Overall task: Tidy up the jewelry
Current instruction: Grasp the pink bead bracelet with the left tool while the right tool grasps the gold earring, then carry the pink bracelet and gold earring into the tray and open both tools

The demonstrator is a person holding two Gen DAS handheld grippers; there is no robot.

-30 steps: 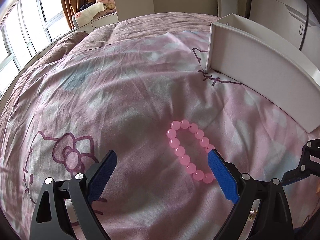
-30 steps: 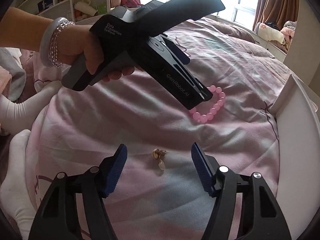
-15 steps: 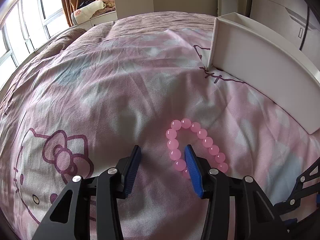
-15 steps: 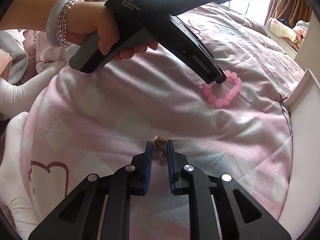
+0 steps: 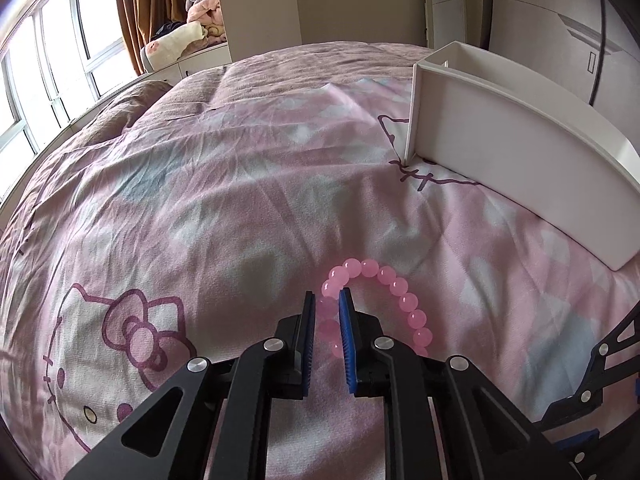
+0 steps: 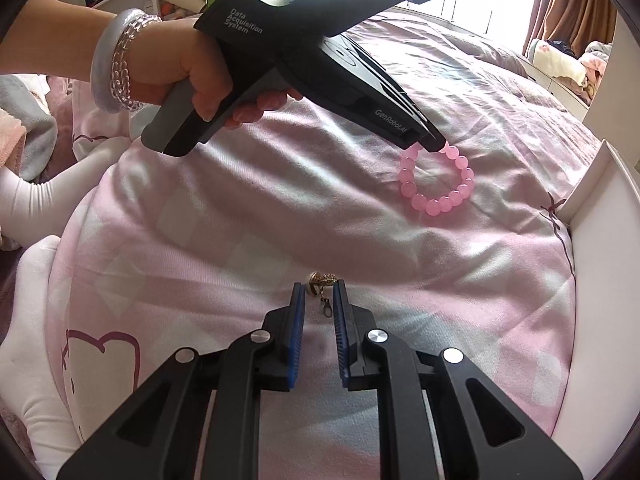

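Observation:
A pink bead bracelet [image 5: 394,286] lies on the pink bedspread, also in the right wrist view [image 6: 440,196]. My left gripper [image 5: 327,300] is shut on the bracelet's left side, with beads between its blue pads; it shows from outside in the right wrist view [image 6: 430,142]. A small gold earring [image 6: 320,282] sits between the tips of my right gripper [image 6: 319,290], which is shut on it, low over the bedspread. A white box [image 5: 500,140] stands at the right, also in the right wrist view [image 6: 600,232].
The bed is covered by a pink Hello Kitty bedspread [image 5: 200,200]. Windows run along the far left side. The person's white-socked legs [image 6: 32,320] lie at the left of the bed. Part of the right gripper [image 5: 592,380] shows at the lower right.
Both grippers have closed from wide open: the left onto the pink bracelet's left side, the right onto the gold earring. Both moved a little forward and down.

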